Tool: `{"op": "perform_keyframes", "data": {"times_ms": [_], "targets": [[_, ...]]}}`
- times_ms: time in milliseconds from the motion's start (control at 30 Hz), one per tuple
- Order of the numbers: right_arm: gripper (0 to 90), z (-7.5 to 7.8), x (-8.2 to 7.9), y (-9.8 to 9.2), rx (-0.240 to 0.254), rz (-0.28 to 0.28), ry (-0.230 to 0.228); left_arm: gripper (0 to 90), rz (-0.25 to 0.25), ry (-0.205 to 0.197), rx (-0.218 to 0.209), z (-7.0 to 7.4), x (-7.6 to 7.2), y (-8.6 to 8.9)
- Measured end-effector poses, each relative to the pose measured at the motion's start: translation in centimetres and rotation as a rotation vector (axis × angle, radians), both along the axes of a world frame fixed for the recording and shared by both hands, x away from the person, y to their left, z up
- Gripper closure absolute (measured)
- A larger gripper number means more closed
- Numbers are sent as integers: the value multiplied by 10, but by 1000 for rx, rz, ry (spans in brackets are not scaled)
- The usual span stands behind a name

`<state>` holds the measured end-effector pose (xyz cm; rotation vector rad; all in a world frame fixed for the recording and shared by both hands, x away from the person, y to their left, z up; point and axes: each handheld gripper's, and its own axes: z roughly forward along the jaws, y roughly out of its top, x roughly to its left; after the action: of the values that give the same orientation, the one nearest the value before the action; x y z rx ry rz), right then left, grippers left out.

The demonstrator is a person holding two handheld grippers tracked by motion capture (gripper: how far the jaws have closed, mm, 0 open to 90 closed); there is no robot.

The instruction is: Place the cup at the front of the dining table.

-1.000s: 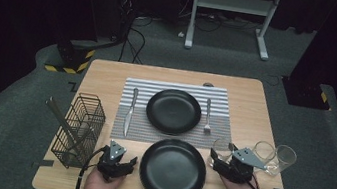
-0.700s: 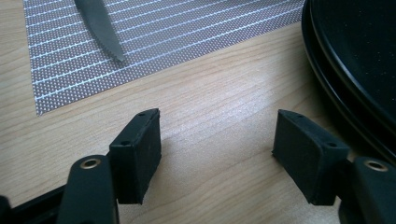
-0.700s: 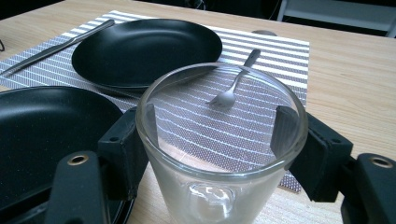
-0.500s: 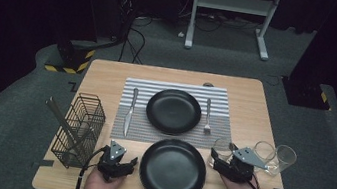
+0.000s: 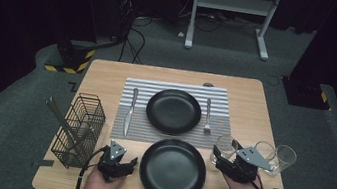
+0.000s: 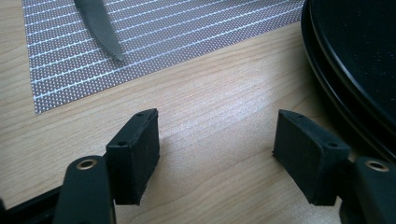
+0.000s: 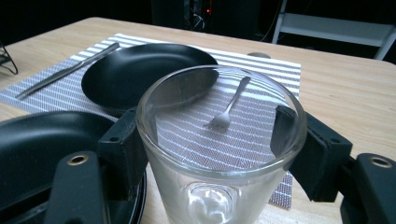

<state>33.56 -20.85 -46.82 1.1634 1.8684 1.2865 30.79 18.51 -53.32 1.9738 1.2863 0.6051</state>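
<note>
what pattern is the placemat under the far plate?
Grey and white stripes on the placemat; it shows best in the high view.

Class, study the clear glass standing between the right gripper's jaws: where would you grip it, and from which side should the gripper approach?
Grip the glass across its upper wall, just under the rim, coming in level from the person's side as the right gripper does. It stands upright with round, smooth walls, so opposite sides give the jaws matching contact.

Lab: dark room, cables [image 5: 132, 33], equipment stand [image 5: 229, 12].
</note>
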Motion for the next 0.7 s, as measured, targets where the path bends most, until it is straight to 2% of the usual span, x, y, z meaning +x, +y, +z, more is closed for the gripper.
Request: {"op": "perform_keyframes", "data": {"times_ms": [467,600,700], "targets": [[285,18,0,2,18,12,-47,281,1,4,2,0,0,0],[285,19,1,4,21,19,-42,243,2,9,5,0,1,0],[285,20,1,6,14,24,-46,182,22,21,6,-1,1,0]]}}
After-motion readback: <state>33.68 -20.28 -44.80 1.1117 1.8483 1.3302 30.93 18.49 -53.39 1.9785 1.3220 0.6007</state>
